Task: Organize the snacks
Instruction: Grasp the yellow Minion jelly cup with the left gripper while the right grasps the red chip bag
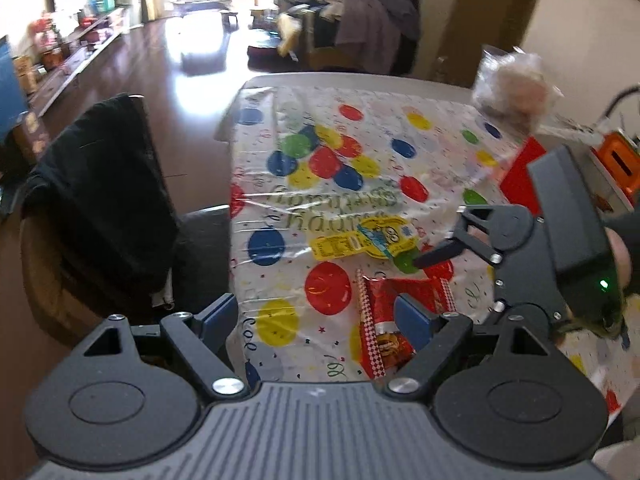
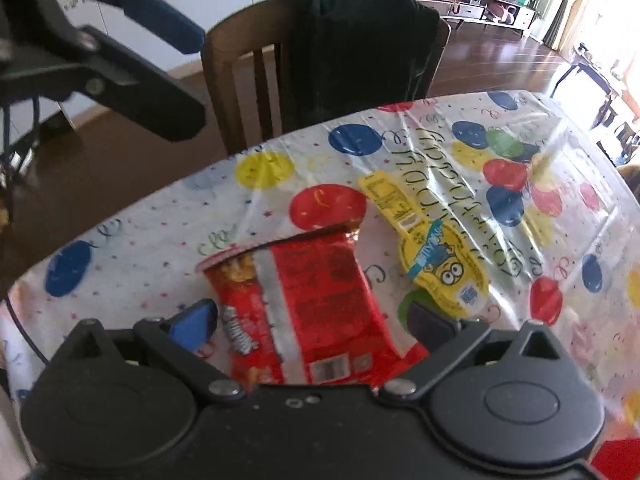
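A red snack bag (image 2: 320, 300) lies flat on the balloon-print tablecloth (image 2: 540, 208); it also shows in the left wrist view (image 1: 384, 320). A yellow cartoon snack pack (image 2: 436, 256) lies just beyond it, also in the left wrist view (image 1: 368, 240). My right gripper (image 2: 316, 320) is open, its fingers on either side of the red bag's near part, low over it. My left gripper (image 1: 320, 316) is open and empty above the table edge, left of the red bag. The right gripper's body (image 1: 520, 248) shows in the left view.
A wooden chair (image 2: 320, 60) draped with a black garment stands at the table's side. A clear bag of round snacks (image 1: 512, 88), a red box (image 1: 524, 176) and an orange item (image 1: 616, 160) sit at the table's far right. Dark wood floor lies beyond.
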Available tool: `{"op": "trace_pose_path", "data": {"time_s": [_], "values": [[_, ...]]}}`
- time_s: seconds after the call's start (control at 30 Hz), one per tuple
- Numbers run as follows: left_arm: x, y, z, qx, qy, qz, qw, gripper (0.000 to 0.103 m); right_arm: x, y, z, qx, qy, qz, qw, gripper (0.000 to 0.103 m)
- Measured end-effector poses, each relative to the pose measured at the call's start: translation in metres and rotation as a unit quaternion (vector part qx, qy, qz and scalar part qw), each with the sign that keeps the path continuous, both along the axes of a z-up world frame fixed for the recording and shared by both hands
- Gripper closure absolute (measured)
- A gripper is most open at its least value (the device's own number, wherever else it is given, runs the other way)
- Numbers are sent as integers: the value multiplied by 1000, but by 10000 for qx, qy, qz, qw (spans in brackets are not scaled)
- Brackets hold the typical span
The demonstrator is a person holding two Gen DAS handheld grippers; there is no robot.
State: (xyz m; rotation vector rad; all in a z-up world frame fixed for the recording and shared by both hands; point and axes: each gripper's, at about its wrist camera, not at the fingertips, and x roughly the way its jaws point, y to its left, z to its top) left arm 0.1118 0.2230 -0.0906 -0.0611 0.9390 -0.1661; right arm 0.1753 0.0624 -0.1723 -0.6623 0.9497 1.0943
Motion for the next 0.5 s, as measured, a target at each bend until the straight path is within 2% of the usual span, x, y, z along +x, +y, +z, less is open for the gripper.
{"op": "trace_pose_path", "data": {"time_s": [0.3,0.5], "values": [[20,-7,-4,331,-21,-947,9950,17,-1,1,-3,47,132,27,9999,22],[41,-19,-11,597,56,-1444,9877,18,-3,-12,-1,123,151,-282,9994,26]]}}
